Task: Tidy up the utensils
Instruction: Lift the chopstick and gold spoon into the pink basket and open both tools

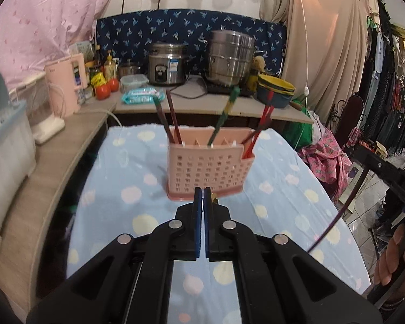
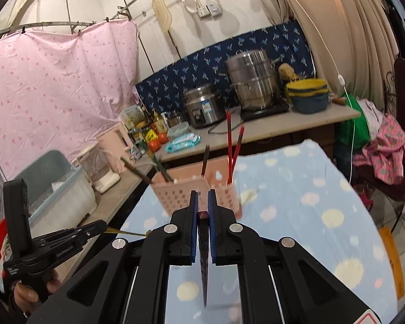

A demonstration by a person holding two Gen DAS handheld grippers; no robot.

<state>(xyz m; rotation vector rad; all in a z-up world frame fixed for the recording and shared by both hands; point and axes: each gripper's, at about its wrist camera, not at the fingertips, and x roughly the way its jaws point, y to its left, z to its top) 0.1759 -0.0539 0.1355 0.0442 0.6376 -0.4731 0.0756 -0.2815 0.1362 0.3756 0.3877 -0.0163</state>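
Observation:
A pink perforated utensil holder (image 1: 208,170) stands on the blue spotted tablecloth (image 1: 121,167). It holds brown chopsticks (image 1: 172,118) on the left, a green one (image 1: 224,113) in the middle and red ones (image 1: 262,124) on the right. My left gripper (image 1: 203,191) is shut just before the holder, pinching a thin yellowish chopstick (image 2: 127,232) that sticks out sideways. My right gripper (image 2: 202,197) is shut on a dark purple chopstick (image 2: 203,256), held above the cloth just before the holder (image 2: 191,191).
A wooden counter (image 1: 54,162) on the left carries a plastic box (image 1: 2,145) and a pink kettle (image 1: 67,81). The back counter holds a rice cooker (image 1: 167,64), a steel steamer pot (image 1: 229,56), bowls (image 1: 275,91) and tomatoes. Clothes hang at right.

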